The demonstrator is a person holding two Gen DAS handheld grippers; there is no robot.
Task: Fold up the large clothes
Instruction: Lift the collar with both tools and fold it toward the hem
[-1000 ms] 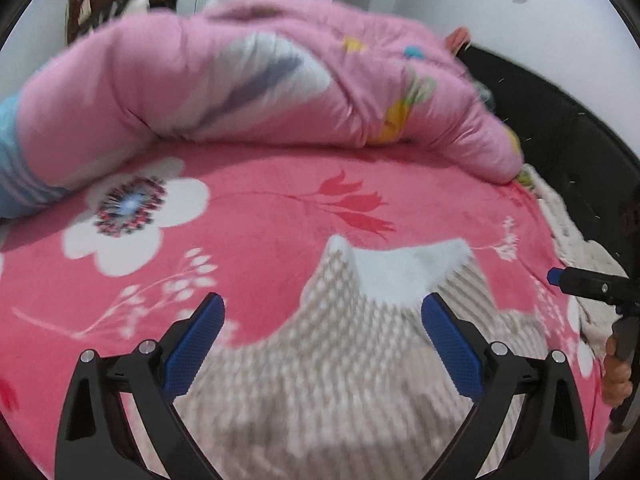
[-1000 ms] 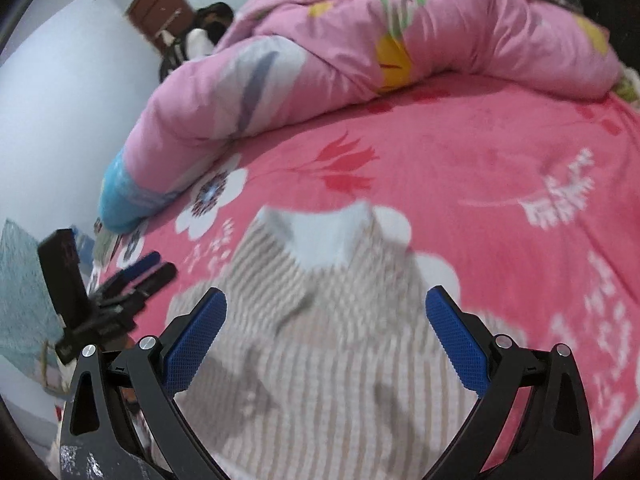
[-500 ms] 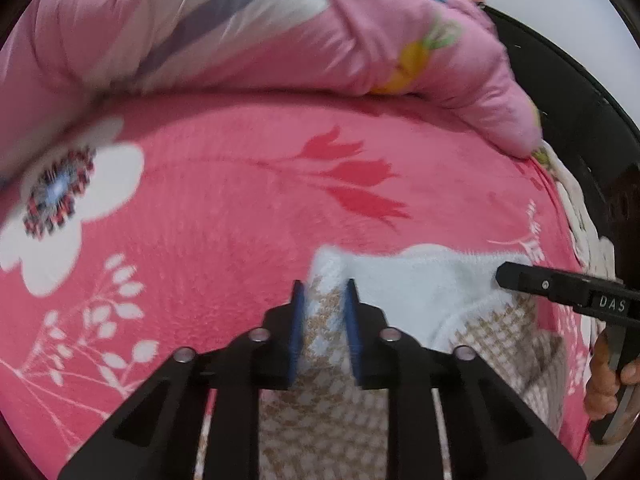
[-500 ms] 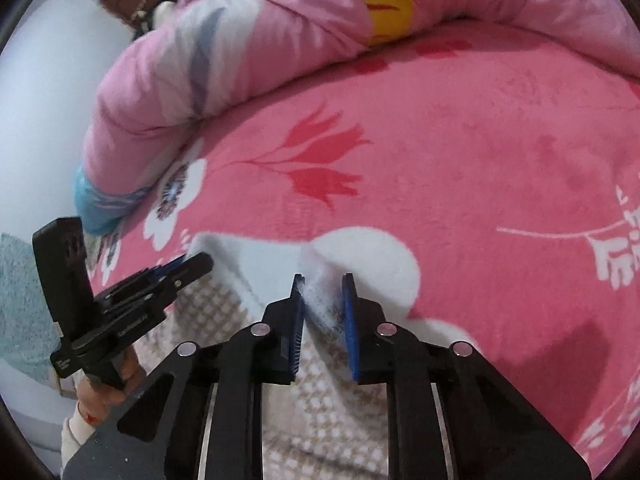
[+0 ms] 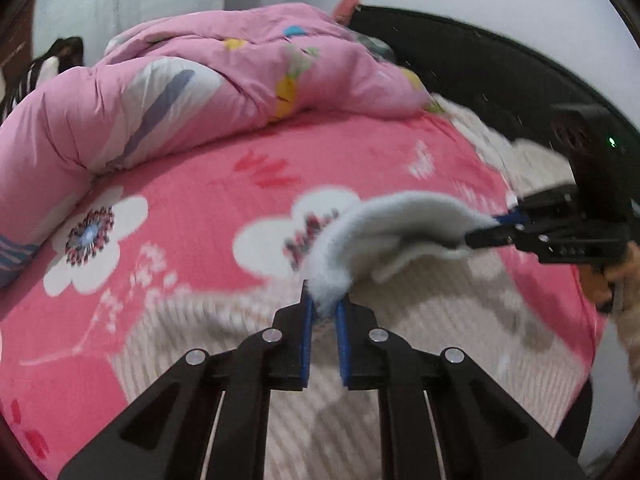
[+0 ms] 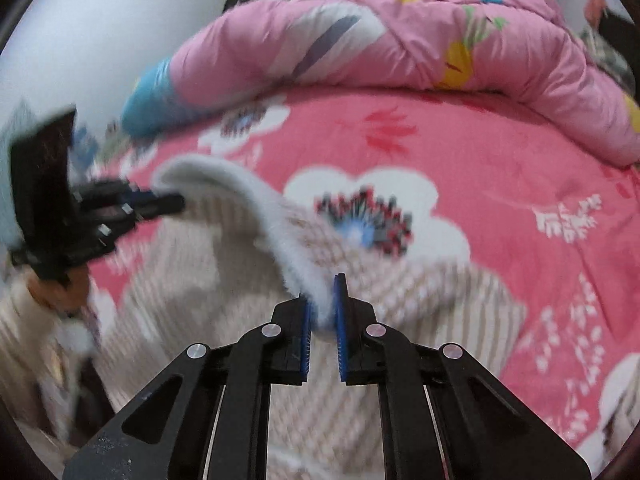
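A large beige checked garment (image 5: 420, 320) with a white fleecy edge (image 5: 400, 216) lies on the bed, its edge lifted off the blanket. My left gripper (image 5: 323, 300) has its jaws closing tight on one end of that edge, with fleece pinched between the blue pads. My right gripper (image 5: 486, 232) is shut on the other end, and the edge arcs between the two. In the right wrist view the right gripper (image 6: 323, 296) pinches the fleecy edge (image 6: 240, 188), the left gripper (image 6: 168, 200) holds the far end, and the garment (image 6: 224, 272) hangs below.
A pink flowered blanket (image 5: 180, 208) covers the bed. A rolled pink duvet (image 5: 200, 92) runs along the far side. A dark headboard (image 5: 500, 72) stands at the right, with cream cloth (image 5: 532, 160) by it. A person's hand (image 6: 60, 288) holds the left gripper.
Both grippers went from wide open above the garment to shut on its white edge. They have since pulled back and lifted that edge off the blanket.
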